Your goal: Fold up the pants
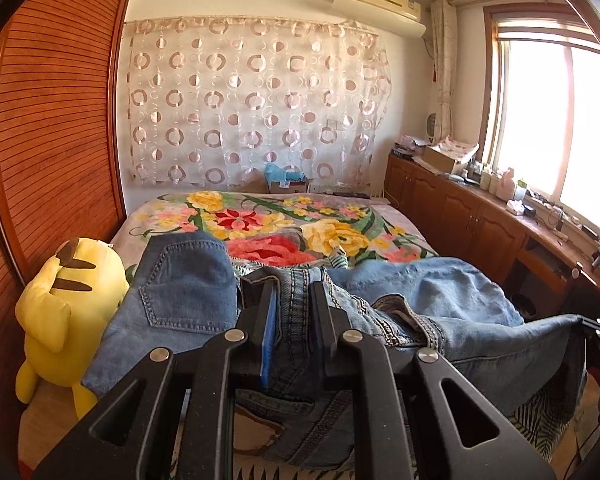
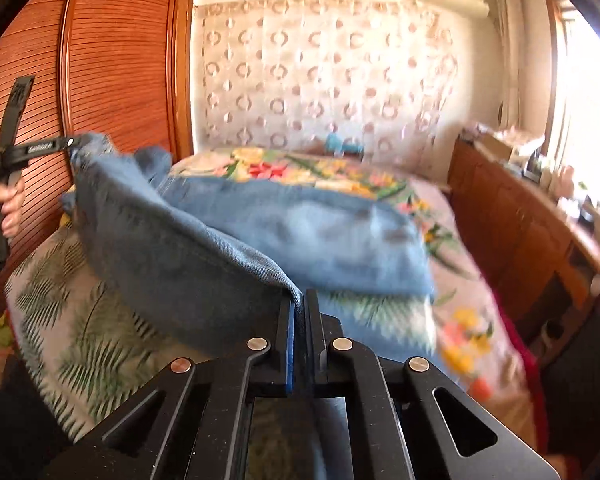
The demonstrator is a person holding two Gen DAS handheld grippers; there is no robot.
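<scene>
Blue denim pants (image 1: 188,292) bunched, lifted off bed (image 1: 260,216), both tongs clamped.

Yellow plush toy (image 1: 70,316), floral bedspread (image 1: 260,220), circle-patterned curtain (image 1: 256,100), wooden wardrobe (image 1: 56,120)

Right view motion-blurred: jeans (image 2: 300,236), bedspread (image 2: 452,320); plush toy (image 1: 66,320) partly behind jeans.

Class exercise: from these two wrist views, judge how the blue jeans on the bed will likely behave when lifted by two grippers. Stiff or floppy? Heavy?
Probably floppy: the jeans sag between the left gripper and the right gripper. Likely fairly heavy: thick seams bunch by the left gripper's fingers. Unlikely to slip, since the denim looks coarse.
</scene>
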